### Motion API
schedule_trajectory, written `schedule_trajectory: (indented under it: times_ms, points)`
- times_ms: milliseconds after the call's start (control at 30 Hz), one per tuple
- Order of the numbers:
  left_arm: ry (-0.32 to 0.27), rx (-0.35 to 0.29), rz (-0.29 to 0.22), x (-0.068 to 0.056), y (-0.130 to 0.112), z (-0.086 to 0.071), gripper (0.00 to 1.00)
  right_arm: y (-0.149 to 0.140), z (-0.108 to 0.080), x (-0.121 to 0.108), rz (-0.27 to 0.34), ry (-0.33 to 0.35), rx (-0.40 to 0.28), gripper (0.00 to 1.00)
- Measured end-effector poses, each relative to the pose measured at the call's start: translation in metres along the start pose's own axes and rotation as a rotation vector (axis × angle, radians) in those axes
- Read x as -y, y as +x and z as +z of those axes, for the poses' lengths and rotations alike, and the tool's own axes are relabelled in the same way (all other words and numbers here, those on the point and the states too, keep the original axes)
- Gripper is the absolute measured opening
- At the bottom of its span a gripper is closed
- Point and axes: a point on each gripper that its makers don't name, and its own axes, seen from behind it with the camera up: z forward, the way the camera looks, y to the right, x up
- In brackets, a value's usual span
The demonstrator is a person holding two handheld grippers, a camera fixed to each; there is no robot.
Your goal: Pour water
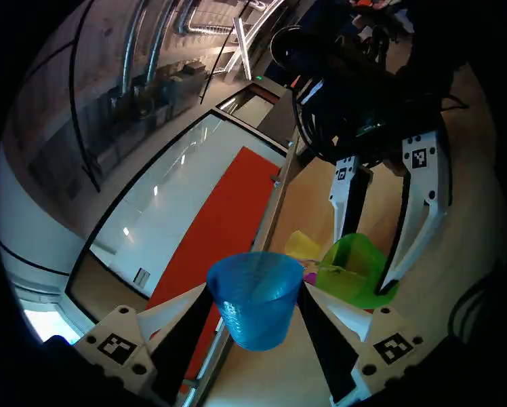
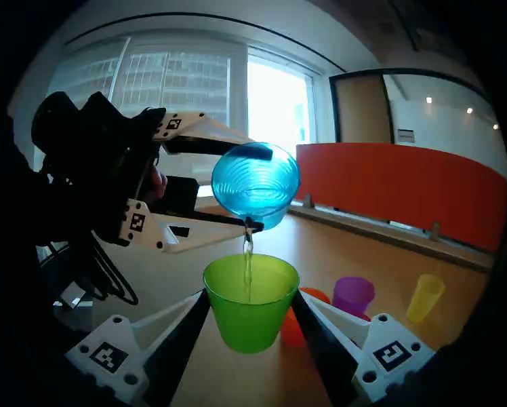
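On the counter [image 2: 362, 254]: a purple cup [image 2: 353, 294] and a yellow cup [image 2: 424, 297] are set well apart from each other; an orange cup [image 2: 295, 327] is partly hidden behind the green cup [image 2: 251, 305].
Left gripper [image 1: 257, 315]: clenched on the blue cup [image 1: 255, 298]; one finger is pressed against each side of the cup wall, and the opening is set to the cup's width.
Right gripper [image 2: 251, 319]: grasping the green cup; a finger is laid against each side of the cup, and the jaws are held partly open at the cup's width.
Blue cup: raised above the counter and tipped steeply, so that its inside is seen in the right gripper view; its lowered lip is placed just over the green cup.
Green cup: held upright, directly below the blue cup's lip and apart from it; whether its base is rested on the counter cannot be told.
Water [image 2: 247, 261]: a thin stream is seen falling from the blue cup's lip into the mouth of the green cup.
Background: a red panel [image 2: 416, 190] is seen beyond the far edge of the counter, and a bright window [image 2: 274, 102] is seen behind the blue cup.
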Motion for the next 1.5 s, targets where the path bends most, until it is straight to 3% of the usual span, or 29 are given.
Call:
schedule_trajectory:
  times_ms: [1500]
  points:
    - [-0.004,-0.006,0.091,0.002,0.011,0.003,0.85,0.0,-0.004,-0.006,0.001,-0.015,-0.012,0.9]
